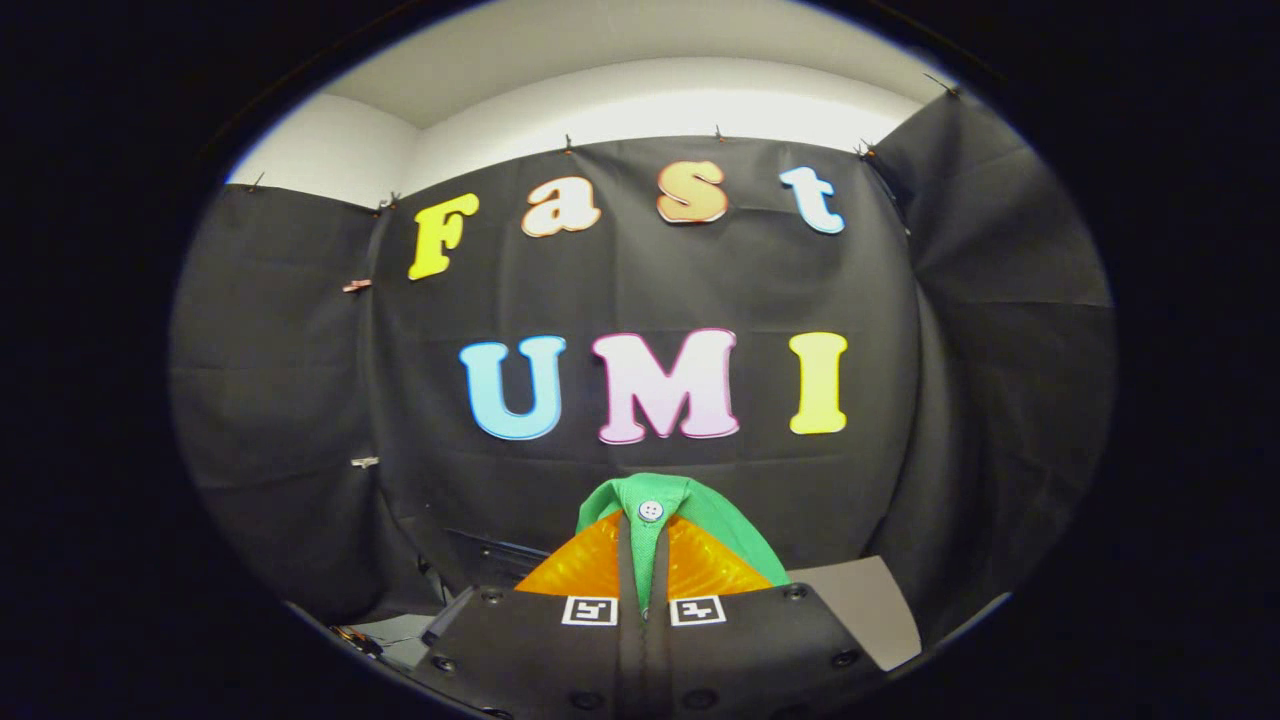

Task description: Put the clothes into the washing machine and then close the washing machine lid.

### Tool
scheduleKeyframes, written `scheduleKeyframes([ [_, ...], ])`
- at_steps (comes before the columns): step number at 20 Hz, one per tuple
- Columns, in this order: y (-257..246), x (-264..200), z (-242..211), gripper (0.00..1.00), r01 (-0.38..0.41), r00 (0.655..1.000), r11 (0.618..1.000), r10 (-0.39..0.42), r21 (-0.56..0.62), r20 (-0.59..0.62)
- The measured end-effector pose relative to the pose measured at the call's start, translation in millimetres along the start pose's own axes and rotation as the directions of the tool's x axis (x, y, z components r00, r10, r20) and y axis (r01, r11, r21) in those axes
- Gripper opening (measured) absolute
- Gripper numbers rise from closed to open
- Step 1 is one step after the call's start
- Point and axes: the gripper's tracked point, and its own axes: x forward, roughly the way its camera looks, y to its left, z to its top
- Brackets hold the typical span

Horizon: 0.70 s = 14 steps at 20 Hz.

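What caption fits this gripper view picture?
The tool shut on a green garment, held up before the booth's black wall.

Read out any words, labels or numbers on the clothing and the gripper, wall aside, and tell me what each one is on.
Green garment, pinched between the shut fingers of the gripper: no words or label to read.
White button on it: no lettering that can be made out.
Square markers on the gripper's body: black-and-white coded patterns, not words or numbers.

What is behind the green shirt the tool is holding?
Behind the green shirt, pinched between the closed fingers of the tool, hangs the booth's black cloth wall. The shirt covers the cloth directly behind it.
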Motion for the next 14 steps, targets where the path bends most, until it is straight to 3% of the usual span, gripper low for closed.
scheduleKeyframes([
  [6,91,37,-29,0.05,-0.196,0.980,0.981,0.196,-0.010,-0.031],
  [14,174,101,-116,0.05,-0.398,0.907,0.916,0.401,0.044,-0.129],
])
